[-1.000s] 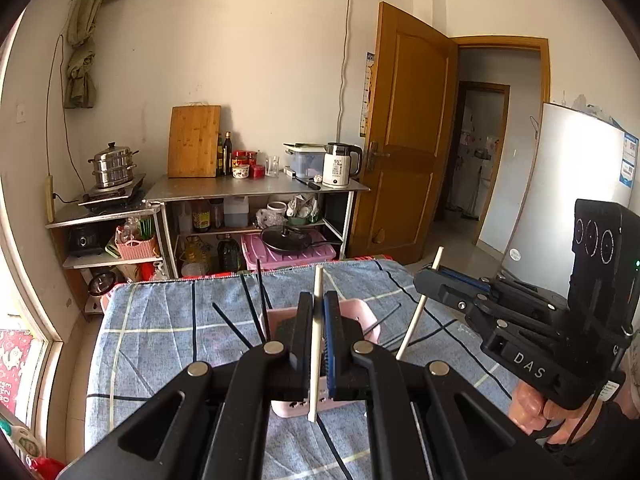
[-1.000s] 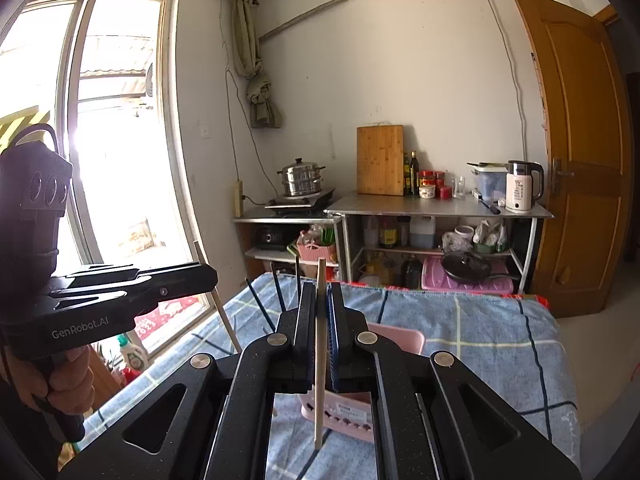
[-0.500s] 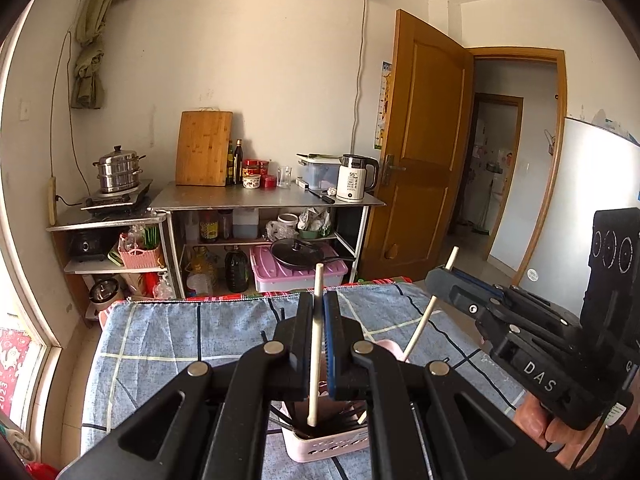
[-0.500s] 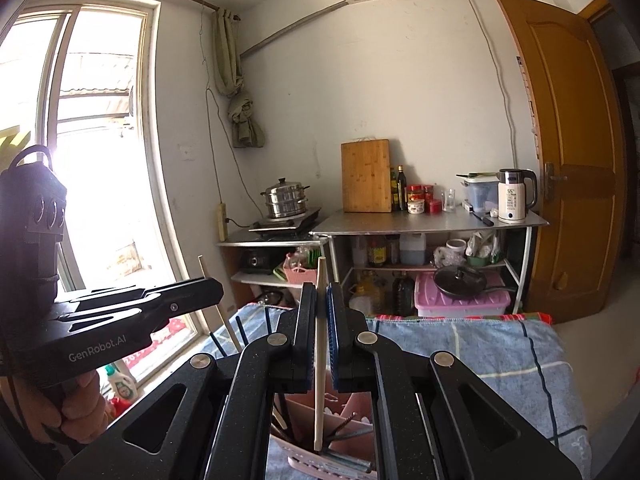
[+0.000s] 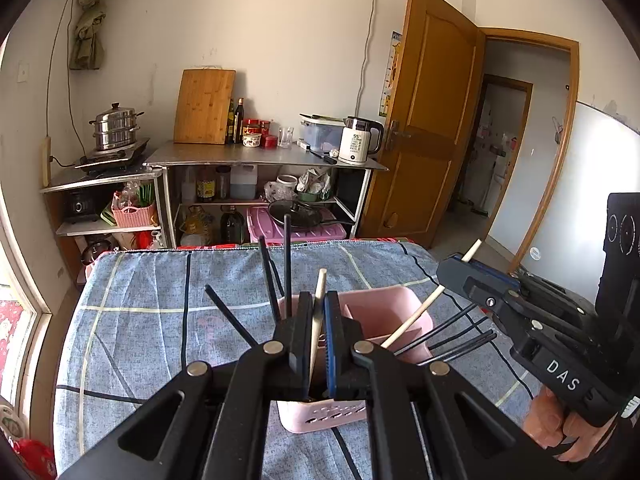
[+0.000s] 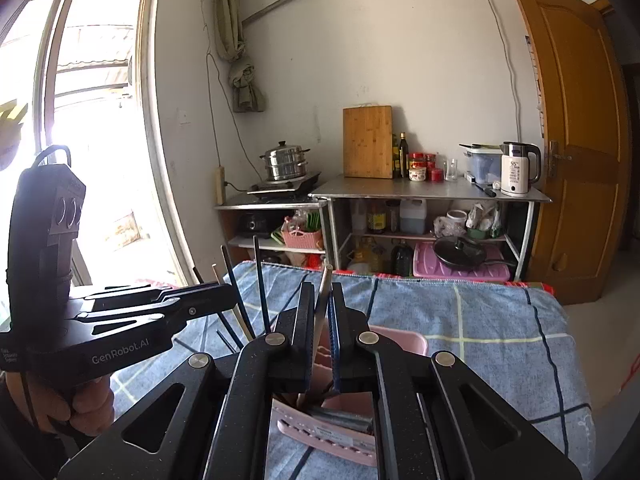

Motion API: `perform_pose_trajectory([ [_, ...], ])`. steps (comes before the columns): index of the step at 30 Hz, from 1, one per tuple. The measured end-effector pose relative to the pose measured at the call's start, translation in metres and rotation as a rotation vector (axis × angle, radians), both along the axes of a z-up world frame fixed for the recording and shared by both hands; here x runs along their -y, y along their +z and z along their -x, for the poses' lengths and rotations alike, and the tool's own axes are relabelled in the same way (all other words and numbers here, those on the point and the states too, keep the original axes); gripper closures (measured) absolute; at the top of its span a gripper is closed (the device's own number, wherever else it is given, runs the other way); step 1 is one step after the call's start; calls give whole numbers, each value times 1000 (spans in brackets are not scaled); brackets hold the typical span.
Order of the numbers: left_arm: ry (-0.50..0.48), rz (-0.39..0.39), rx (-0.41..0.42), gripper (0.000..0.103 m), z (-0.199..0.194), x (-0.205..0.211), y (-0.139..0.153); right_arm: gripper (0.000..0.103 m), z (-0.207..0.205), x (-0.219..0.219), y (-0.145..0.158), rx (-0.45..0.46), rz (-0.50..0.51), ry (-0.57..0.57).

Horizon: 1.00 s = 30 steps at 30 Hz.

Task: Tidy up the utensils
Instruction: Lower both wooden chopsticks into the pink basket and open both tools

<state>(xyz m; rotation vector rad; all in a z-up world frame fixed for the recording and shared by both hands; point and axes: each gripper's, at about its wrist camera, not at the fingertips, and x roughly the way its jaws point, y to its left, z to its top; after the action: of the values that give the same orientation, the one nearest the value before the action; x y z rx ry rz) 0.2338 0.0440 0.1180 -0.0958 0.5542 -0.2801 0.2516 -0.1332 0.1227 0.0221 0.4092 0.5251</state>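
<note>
- I am holding the left gripper [image 5: 318,334] clamped on a pale chopstick [image 5: 319,312], upright, directly above the pink utensil basket [image 5: 384,312].
- I am keeping the right gripper [image 6: 322,328] pinched on another pale chopstick [image 6: 323,304], tip entering the same basket mid-table.

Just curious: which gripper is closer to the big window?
Left. The left gripper is on the window side of the pink basket; the right gripper is toward the door.

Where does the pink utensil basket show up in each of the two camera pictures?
Left wrist view: pink basket sits low in the middle, behind the left gripper.
Right wrist view: bottom centre, mostly hidden by the right gripper.
Shared landmark: the wooden cutting board against the wall.
</note>
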Motion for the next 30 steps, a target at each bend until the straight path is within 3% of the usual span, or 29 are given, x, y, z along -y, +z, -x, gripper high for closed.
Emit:
perform_pose_trajectory([
  [6,-1,6,-13,96,8,-1,-3,96,3,4,-10,-38,31,7],
  [11,11,13,-3,81,19,-3,0,93,11,12,-5,-30,23,2],
  [16,22,15,17,80,35,-4,3,92,25,22,0,-19,5,-4],
  [30,-1,14,72,68,120,14,-16,89,90,52,-19,-29,4,-29],
])
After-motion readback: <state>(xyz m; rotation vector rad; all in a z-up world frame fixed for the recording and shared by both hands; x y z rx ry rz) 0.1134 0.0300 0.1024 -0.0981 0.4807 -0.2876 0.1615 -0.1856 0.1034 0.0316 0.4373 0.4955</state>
